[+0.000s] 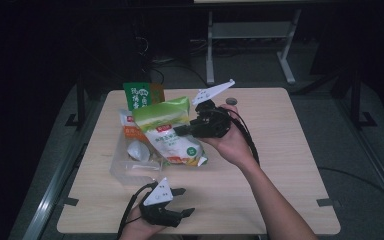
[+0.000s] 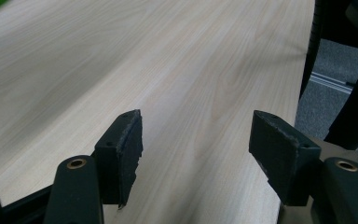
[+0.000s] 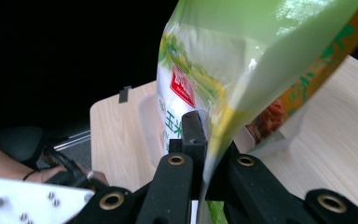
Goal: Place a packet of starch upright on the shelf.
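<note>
Over the middle of the table [image 1: 280, 150], your right gripper [image 1: 182, 131] is clamped on the edge of a green and white snack bag [image 1: 172, 135], its jaws pinched tight with only the thin film between them. In the high view the bag lies tilted, its long axis running from the green top end at the far left down to the yellow-orange bottom end nearer you and to the right; the lower part hangs over a clear plastic tray [image 1: 125, 172] and close to the tabletop. In the right gripper view the same bag [image 3: 242, 70] rises steeply out of the jaws, green end uppermost, the printed white face turned towards the left of that view. Behind the bag a second green packet [image 1: 141, 95] stands upright near the far edge, and an orange and white pack [image 1: 130, 131] sits just beside the held bag on its left. Your left gripper [image 1: 184, 201] hovers near your edge of the table, jaws spread wide with nothing between them, pointing right across bare wood, well apart from the bag.
</note>
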A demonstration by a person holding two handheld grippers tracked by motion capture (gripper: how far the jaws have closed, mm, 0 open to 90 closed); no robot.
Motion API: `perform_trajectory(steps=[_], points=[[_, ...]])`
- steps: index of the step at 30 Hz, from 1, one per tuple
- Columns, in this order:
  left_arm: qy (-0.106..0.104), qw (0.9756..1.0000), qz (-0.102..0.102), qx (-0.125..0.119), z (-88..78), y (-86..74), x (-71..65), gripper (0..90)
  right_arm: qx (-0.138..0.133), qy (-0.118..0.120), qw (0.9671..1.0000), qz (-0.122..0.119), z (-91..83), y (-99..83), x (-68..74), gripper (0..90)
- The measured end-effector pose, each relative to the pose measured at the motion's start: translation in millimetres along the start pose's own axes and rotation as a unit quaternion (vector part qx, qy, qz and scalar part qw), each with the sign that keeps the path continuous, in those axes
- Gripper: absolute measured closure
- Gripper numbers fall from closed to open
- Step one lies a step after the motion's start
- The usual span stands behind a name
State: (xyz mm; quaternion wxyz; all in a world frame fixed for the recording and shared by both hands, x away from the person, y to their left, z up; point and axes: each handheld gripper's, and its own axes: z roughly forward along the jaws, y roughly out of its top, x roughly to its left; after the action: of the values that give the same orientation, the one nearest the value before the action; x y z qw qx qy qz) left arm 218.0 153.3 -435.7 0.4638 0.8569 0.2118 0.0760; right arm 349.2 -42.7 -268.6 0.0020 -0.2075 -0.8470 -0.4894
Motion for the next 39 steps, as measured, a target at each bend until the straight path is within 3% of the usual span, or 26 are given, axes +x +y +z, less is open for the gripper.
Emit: perform_trajectory(steps=[3,5,10,19,25,39], points=[[0.0,1.0,0.007,-0.001,0.1,0.0,-0.2,34.4,0.001,0.005,1.0,-0.007,7.8,8.2,2.7,89.8],[-0.003,1.0,0.001,-0.007,0.5,0.2,-1.6,34.2,0.002,0.007,0.9999,-0.009,13.2,12.6,4.4,89.8],[-0.006,0.9999,0.014,0.0,-0.1,1.0,-1.1,34.2,0.004,0.018,0.9997,-0.014,27.2,20.4,6.7,89.8],[-0.005,0.9999,0.01,-0.012,-2.5,0.9,-1.1,33.9,0.006,0.035,0.9991,-0.023,54.3,35.1,10.5,89.9],[-0.005,0.9998,0.016,-0.009,-1.6,-0.6,-3.7,33.3,0.008,0.046,0.9985,-0.028,70.9,41.7,13.1,89.9],[-0.003,0.9999,0.009,-0.008,0.3,-3.1,-4.6,31.1,0.018,0.066,0.9971,-0.034,109.7,47.1,17.4,89.8]])
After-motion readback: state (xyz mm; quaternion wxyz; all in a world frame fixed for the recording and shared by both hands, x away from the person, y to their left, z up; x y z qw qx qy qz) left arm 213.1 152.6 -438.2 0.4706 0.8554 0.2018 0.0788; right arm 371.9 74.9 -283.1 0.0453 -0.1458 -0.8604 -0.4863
